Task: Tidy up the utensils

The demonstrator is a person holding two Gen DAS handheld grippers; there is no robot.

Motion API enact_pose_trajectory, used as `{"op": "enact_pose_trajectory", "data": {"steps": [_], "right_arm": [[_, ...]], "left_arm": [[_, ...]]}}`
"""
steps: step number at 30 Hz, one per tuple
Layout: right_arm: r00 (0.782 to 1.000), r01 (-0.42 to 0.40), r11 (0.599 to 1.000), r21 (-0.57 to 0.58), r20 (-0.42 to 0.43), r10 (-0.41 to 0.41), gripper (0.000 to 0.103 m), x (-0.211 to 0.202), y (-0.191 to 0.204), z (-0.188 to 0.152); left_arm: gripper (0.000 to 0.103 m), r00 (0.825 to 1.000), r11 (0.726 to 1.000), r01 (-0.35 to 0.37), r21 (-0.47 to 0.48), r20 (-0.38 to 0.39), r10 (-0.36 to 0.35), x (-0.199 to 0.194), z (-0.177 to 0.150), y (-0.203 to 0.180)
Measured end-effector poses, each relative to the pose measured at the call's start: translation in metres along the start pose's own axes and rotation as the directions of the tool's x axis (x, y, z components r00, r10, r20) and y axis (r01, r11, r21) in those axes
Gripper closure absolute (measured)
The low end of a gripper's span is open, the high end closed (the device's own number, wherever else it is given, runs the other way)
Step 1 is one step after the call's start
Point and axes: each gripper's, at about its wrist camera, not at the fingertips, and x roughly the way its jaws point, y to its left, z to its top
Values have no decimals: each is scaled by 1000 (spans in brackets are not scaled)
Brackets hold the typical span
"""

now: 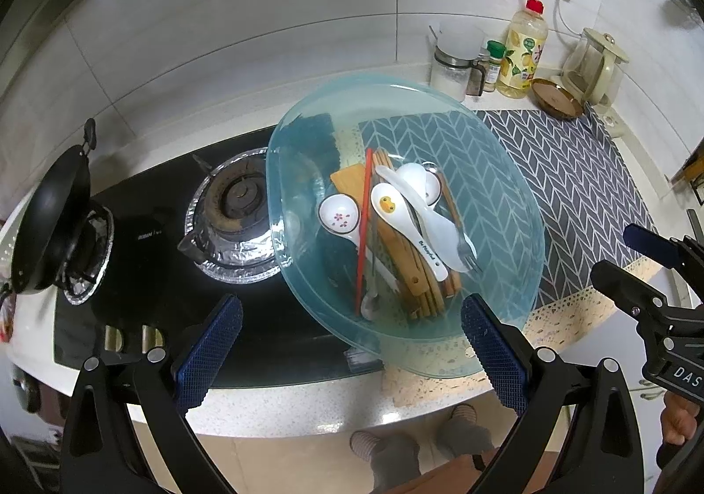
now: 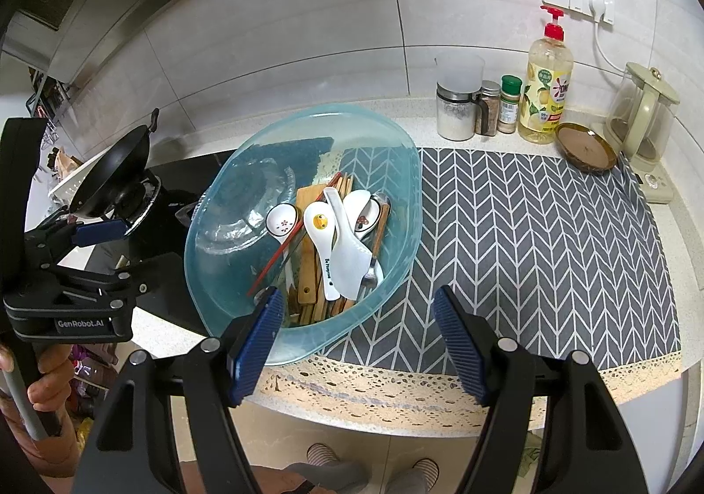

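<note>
White wall tiles backed a speckled kitchen counter [image 2: 440,414], and a translucent blue basin [image 2: 396,168] sat on it as the landmark for everything else. Under the basin's right part lay a grey herringbone mat [image 2: 550,252] with a lace edge; under its left part began a black gas hob [image 1: 145,274]. Left of the basin stood a foil-ringed burner [image 1: 240,203], and further left a black wok [image 1: 48,212] was tilted on a second burner. Behind the basin and to its right, against the wall, stood a frosted jar [image 2: 457,106], two spice shakers [image 2: 499,104], a dish soap bottle [image 2: 545,89], a brown saucer [image 2: 587,146] and a glass kettle [image 2: 642,115].

Inside the basin the utensils lay in a loose heap: a white spoon with a flower print [image 1: 341,216] on the left, a red chopstick [image 1: 363,230] slanting across beside it, a white spoon with a yellow duck [image 1: 389,203] over wooden chopsticks [image 1: 422,274], a white rice paddle [image 2: 350,243], and a metal fork [image 1: 466,249] at the right edge of the pile.

Both tools hovered at the basin's near side. The left gripper [image 1: 352,355] had its jaws spread wide, empty, the near rim showing between them. The right gripper [image 2: 358,340] also stood released, its left pad [image 2: 255,340] in front of the basin's near rim and nothing between its fingers.
</note>
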Motion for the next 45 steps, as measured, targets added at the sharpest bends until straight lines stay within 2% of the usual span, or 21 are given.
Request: {"op": "enact_pose_trajectory", "data": {"steps": [9,20,27,45], "right_arm": [[1000,-3,1000,-2,-2,3,34,1,0,0],[1000,11,1000,3,1,-11,34,2,-4,0],[1000,15,1000,1,-9,-15,34,3,-4,0],[1000,16,1000,-2,-13,-16,34,4,-4,2]], "left_arm": [[4,1000,1000,-3,3,-2,3,0,0,-2],[7,999,998,-50,28,11,50,2,0,-4],[7,1000,1000,8,2,-17,-8,6,1,0],[4,1000,1000,12,12,-13,-12,3,2,0]]}}
